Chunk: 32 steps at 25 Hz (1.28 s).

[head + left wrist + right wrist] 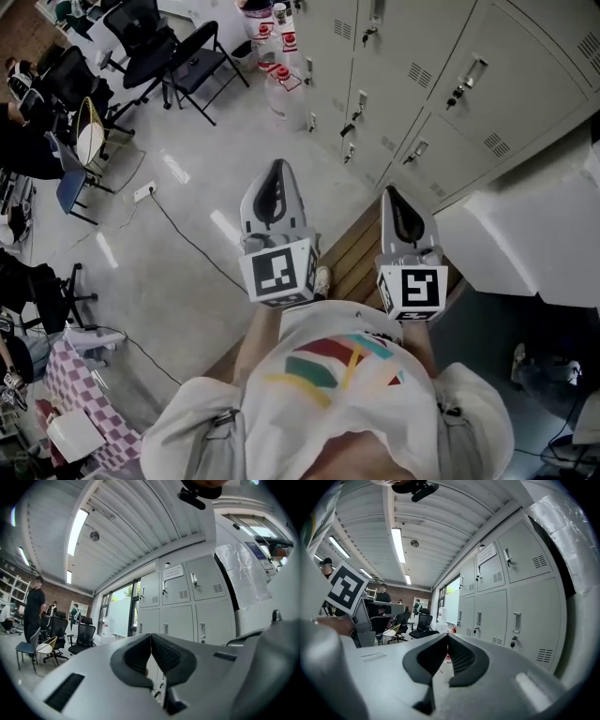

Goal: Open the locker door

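Observation:
A bank of grey locker doors [525, 89] fills the upper right of the head view, each with a small handle [472, 73] and vent slots; some have keys hanging. All doors look closed. My left gripper [277, 169] and right gripper [391, 192] are held side by side in front of the person, a stretch short of the lockers, both shut and empty. In the left gripper view the left gripper [151, 635] points toward the lockers [206, 590], which stand ahead and to the right. The right gripper [447, 635] has the lockers [520, 616] on its right.
A white wrapped appliance [525, 234] stands at right beside the lockers. A wooden slat platform [352, 258] lies under the grippers. Water bottles [281, 80] stand by the locker row. Office chairs [155, 47] and a floor cable [187, 239] are at left. People stand in the distance [35, 606].

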Available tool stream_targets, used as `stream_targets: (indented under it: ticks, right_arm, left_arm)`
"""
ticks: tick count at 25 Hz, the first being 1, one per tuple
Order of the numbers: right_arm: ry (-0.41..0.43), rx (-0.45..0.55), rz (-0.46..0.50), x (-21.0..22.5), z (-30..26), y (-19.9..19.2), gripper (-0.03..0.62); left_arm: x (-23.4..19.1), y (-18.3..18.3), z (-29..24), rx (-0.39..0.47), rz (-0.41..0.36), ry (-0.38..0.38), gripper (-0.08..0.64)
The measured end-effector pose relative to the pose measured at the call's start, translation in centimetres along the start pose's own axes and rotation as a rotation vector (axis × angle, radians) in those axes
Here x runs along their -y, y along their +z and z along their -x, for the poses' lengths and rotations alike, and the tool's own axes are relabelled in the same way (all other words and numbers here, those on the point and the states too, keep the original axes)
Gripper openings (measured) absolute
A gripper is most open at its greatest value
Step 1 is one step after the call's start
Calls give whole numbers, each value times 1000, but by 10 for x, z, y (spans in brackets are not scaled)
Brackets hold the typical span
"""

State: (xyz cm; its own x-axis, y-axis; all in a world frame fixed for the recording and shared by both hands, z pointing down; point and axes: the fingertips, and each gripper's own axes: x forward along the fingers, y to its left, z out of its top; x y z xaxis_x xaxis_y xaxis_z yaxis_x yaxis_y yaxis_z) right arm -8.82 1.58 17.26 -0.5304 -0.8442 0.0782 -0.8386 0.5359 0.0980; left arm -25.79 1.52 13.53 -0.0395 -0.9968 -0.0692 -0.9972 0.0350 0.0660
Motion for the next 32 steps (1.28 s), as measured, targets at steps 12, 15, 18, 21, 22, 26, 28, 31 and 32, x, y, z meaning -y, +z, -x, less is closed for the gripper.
stream_targets:
  ticks: [12,15,18,21,22,26,28,31,32]
  right_arm:
    - [63,-22,20,-29,-85,7,5]
    - [81,-18,10,-20,-92,5,5]
    - [107,-13,2,-13,-102,1,5]
    - [120,-13,2,-7,-106,1,5]
    - [125,-10,-1,-7,-107,2,5]
    - [131,7,-11,4,-111,4,5]
    - [125,8,-10,10,-112,3,5]
    - [111,8,-10,15,-115,3,5]
    - [108,8,-9,17,-117,3,5]
  left_arm:
    - [-37,-26,-55,-67,30,-14,15]
    - [-29,-23,-63,-58,18,2,15]
    - [-23,-30,-70,-78,6,9,15]
    - [-14,-30,-75,-83,15,4,15]
    - [-11,-30,-77,-79,21,2,15]
    - [7,-29,-89,-67,16,-9,15]
    - [14,-31,-94,-58,22,-23,15]
    - [18,-27,-100,-60,27,-35,15]
    - [18,-27,-102,-60,26,-31,15]
